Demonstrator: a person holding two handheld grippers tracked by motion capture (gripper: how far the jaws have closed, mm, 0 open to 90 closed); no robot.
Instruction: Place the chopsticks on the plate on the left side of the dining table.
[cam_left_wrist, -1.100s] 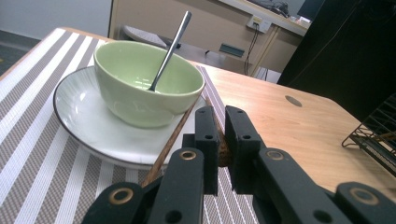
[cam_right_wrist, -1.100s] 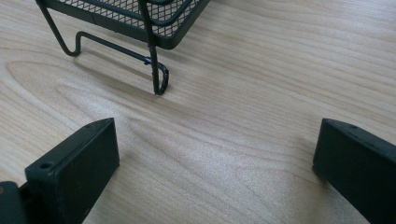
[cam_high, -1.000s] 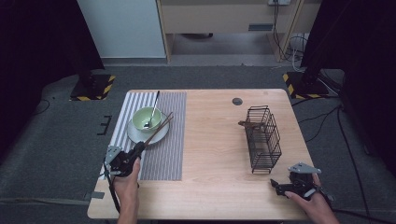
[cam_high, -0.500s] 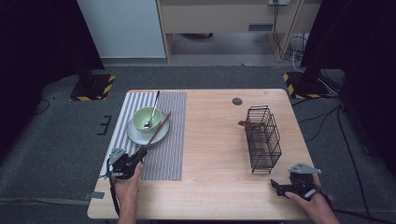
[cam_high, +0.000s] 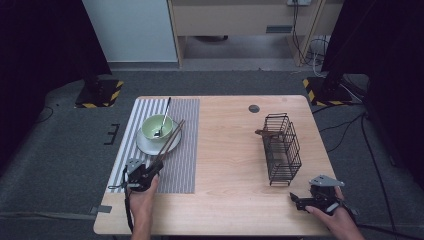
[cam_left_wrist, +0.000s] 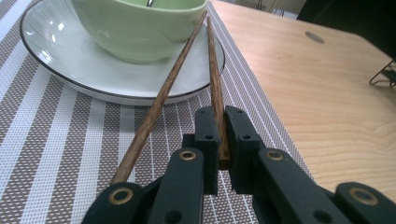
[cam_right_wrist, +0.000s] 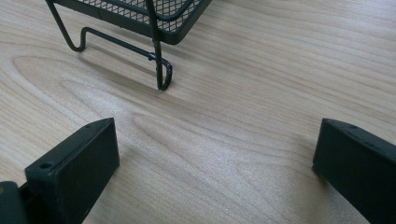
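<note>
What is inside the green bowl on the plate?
A metal spoon stands in the green bowl, its handle leaning over the far rim. The bowl's wall hides whether any food lies at the bottom.

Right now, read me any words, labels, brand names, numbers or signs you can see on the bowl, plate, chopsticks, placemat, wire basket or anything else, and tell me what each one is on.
None: no readable text anywhere.
The green bowl, white plate, chopsticks, striped placemat and black wire basket carry no lettering.
The yellow-and-black hazard stripes on the floor stands are plain stripes, with no words.
</note>
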